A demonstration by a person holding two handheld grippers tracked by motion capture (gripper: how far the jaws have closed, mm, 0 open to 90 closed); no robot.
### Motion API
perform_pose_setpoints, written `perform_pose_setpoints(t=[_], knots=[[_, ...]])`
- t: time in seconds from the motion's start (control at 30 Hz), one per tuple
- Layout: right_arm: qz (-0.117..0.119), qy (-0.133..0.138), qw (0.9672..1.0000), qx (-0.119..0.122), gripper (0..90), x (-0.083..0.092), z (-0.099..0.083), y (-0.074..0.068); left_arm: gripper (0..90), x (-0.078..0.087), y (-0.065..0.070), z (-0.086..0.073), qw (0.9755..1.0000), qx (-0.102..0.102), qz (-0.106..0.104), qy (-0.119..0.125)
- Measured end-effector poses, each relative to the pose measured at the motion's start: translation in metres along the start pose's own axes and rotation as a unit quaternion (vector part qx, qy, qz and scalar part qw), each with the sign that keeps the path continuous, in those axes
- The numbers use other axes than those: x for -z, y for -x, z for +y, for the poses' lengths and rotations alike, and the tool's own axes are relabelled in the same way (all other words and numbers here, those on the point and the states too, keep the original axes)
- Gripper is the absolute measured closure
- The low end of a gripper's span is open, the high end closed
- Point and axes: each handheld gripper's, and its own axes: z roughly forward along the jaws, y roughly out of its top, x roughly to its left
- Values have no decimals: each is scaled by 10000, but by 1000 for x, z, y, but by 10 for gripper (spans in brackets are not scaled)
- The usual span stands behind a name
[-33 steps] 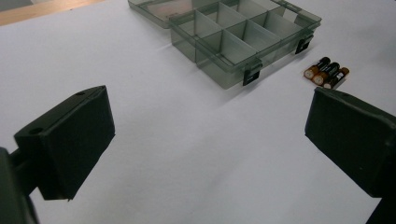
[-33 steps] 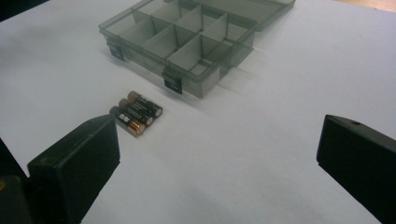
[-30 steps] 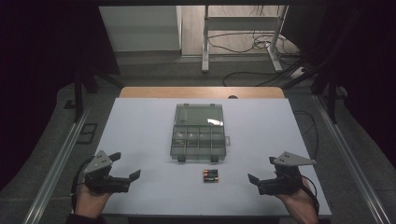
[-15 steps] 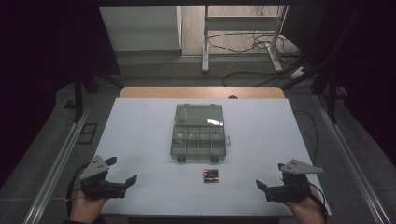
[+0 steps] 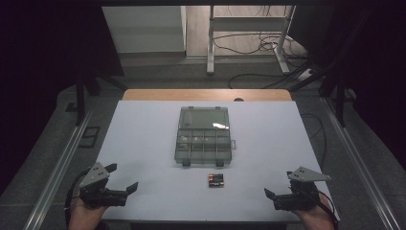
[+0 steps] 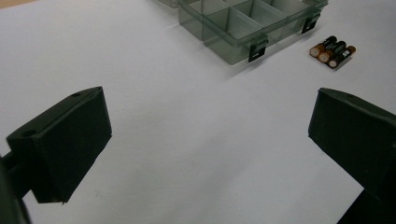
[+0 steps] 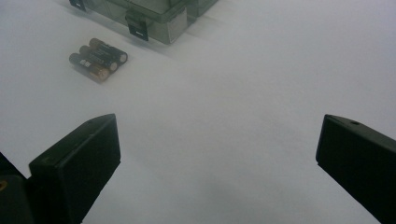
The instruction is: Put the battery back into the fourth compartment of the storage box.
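Note:
A clear grey compartment box (image 5: 203, 139) lies at the table's middle with its lid folded back; its near corner and black latches appear in the left gripper view (image 6: 243, 23) and the right gripper view (image 7: 154, 14). Three AA batteries (image 5: 216, 180) lie side by side just in front of it (image 6: 332, 50) (image 7: 98, 59). My left gripper (image 5: 122, 176) hovers open near the front left corner, empty (image 6: 210, 140). My right gripper (image 5: 278, 184) is open near the front right corner, also empty (image 7: 217, 158). Both point inward toward the batteries.
The white table top (image 5: 143, 139) has a wooden strip along its far edge (image 5: 206, 94). Metal rails run along both sides of the table. Cables and a stand's legs lie on the floor beyond.
Both grippers have drawn back toward the table's near edge and stayed open. The box and batteries have not moved.

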Motion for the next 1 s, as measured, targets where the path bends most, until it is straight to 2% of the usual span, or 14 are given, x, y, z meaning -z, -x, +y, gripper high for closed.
perform_pose_setpoints(t=[0.47, 0.73, 1.0], knots=[[119, 59, 9999, 99, 2, -3, 7, -5, 6, -2, -2, 0, 10000, -13, 19, 57], [178, 51, 9997, 146, 2, -5, 16, -9, 0, 0, -4, 0, 9998, 183, 47, 51], [242, -88, 9994, 245, 5, -12, 26, -12, 0, -1, -1, 2, 9998, 181, -32, -3]])
